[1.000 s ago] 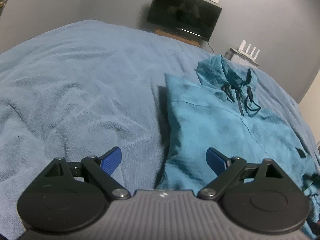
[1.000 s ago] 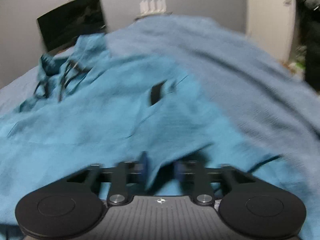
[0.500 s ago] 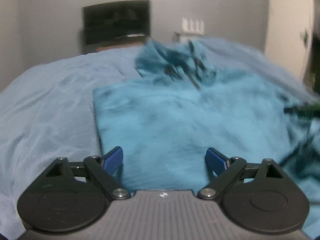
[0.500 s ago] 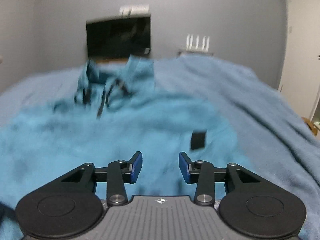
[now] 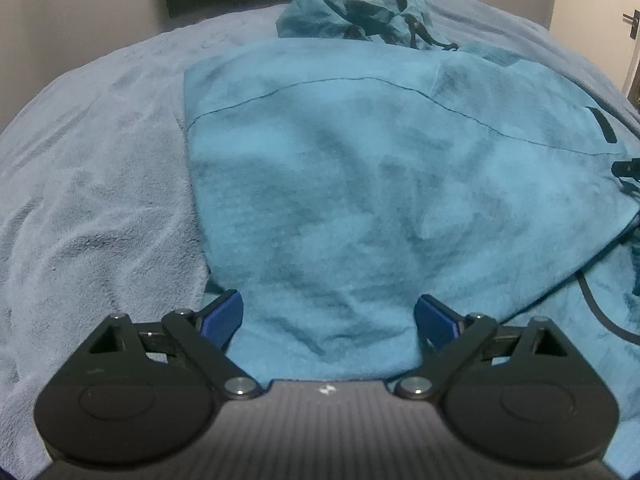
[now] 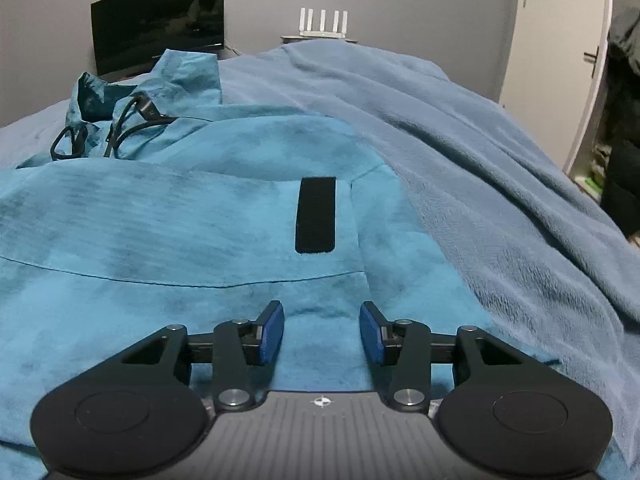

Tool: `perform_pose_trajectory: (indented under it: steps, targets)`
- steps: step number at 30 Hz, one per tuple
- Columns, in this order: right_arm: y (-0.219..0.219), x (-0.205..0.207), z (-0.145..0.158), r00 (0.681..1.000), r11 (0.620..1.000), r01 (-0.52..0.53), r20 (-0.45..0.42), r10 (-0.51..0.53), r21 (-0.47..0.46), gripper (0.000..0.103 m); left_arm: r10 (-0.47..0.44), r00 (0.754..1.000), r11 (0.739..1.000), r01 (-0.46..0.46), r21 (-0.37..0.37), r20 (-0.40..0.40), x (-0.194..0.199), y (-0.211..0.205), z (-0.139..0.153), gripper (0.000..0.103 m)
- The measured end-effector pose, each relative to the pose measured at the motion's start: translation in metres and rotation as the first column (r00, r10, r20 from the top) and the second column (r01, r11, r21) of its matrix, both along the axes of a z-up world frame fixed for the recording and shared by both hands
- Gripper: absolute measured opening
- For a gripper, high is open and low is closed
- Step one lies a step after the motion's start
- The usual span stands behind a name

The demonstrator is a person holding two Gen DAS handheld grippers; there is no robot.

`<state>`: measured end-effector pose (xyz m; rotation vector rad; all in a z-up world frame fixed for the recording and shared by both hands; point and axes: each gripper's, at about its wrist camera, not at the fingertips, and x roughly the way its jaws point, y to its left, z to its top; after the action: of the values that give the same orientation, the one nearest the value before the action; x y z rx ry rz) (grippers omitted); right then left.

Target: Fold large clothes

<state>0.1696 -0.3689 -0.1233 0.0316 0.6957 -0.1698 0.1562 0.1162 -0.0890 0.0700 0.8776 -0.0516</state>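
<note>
A teal jacket [image 5: 360, 168] lies spread flat in front of me on a pale blue blanket [image 5: 92, 184], its left edge folded in to a straight line and its body creased with soft wrinkles. Its hood [image 6: 168, 80] sits bunched at the far end, black drawcords [image 6: 120, 128] looped loosely across the collar. I can see a thin seam running across the chest and a black rectangular strip [image 6: 315, 216] lying upright near the right side.

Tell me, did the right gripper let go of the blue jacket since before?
Yes. The right gripper now sits open over the jacket, facing the TV; earlier it was pinching cloth.
</note>
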Motion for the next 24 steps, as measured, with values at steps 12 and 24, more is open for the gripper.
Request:
perform_pose_trajectory:
  steps: [12, 24]
  targets:
    - [-0.01, -0.105, 0.091, 0.98, 0.973, -0.139, 0.166, 0.108, 0.185, 0.073, 0.209, 0.962, 0.954, -0.16, -0.255, 0.177, -0.093, 0.035, 0.098, 0.094]
    - [-0.075, -0.268, 0.186, 0.938, 0.958, -0.285, 0.208, 0.279, 0.002, 0.082, 0.13, 0.986, 0.983, -0.114, -0.146, 0.106, -0.22, 0.052, 0.163, 0.095]
